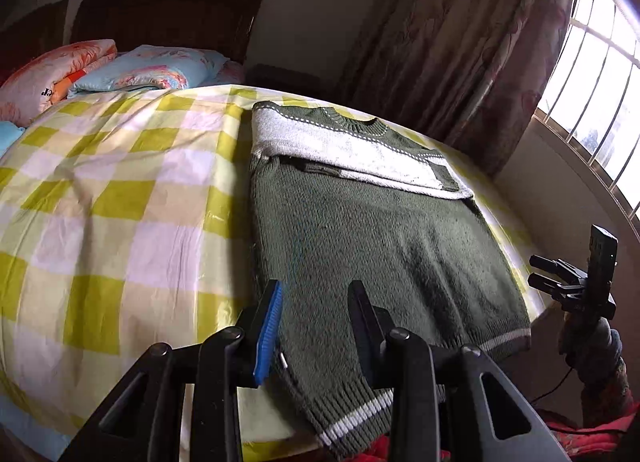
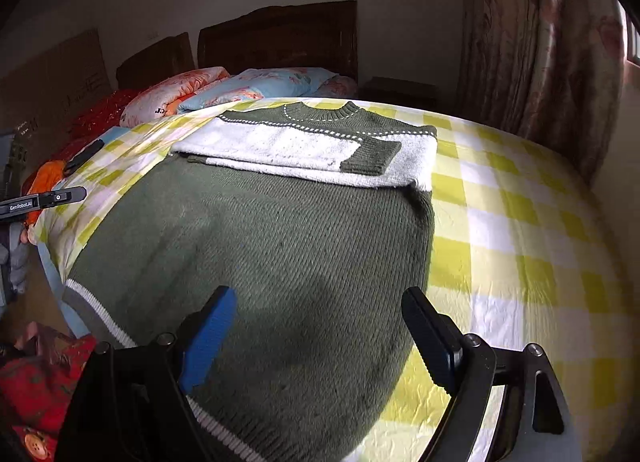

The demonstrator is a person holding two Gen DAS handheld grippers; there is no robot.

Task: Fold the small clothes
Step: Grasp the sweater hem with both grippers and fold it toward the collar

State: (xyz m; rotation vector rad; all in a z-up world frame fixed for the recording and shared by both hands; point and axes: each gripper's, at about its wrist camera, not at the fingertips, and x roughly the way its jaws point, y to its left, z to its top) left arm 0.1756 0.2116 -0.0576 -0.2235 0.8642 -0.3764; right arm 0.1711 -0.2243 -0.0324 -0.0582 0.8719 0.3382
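Green sweater (image 2: pixel 280 246), sleeves folded in

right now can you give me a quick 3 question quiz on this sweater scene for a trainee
1. True or false: both sleeves of the green sweater are already folded across its chest.
2. Multiple choice: the sweater lies on A) a bare wooden table B) a yellow checked bedsheet C) a red blanket.
3. Fill in: the jaws of the left gripper and the right gripper are both ____ near the sweater's striped hem.

Key
1. True: the sleeves lie over the white chest band.
2. B
3. open; neither holds any cloth.
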